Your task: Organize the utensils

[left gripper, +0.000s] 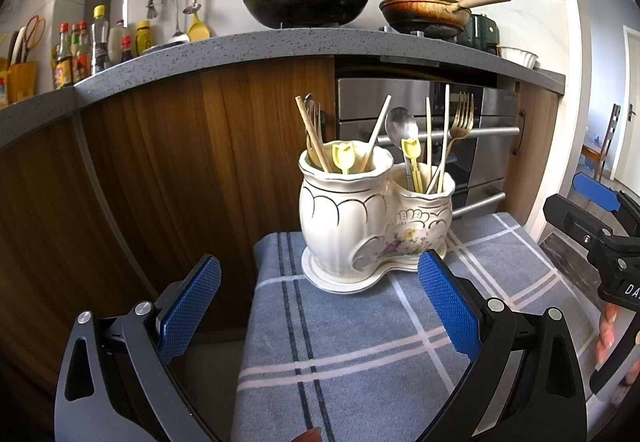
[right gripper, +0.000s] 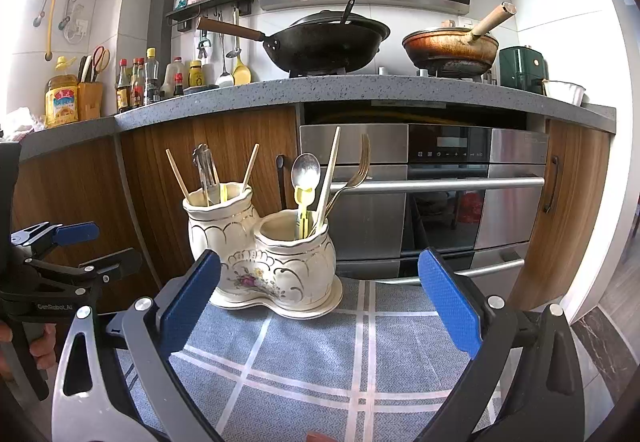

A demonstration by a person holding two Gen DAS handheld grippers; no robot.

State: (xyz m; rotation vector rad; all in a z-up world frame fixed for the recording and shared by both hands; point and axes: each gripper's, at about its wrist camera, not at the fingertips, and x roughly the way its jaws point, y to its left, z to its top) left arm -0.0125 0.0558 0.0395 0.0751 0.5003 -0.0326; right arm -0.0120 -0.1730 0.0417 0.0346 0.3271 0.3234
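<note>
Both grippers spread, empty; utensil holder on checked cloth.

Left gripper: black two-finger tool with blue ribbed pads, jaws spread wide, nothing between them.
Right gripper: matching black tool with blue ribbed pads, jaws also spread wide and empty.
Relative position: side by side, apart, both pointing forward at a similar height.
Hands: fingers wrap each handle, seen partly at the edge of the other gripper's view.
</note>
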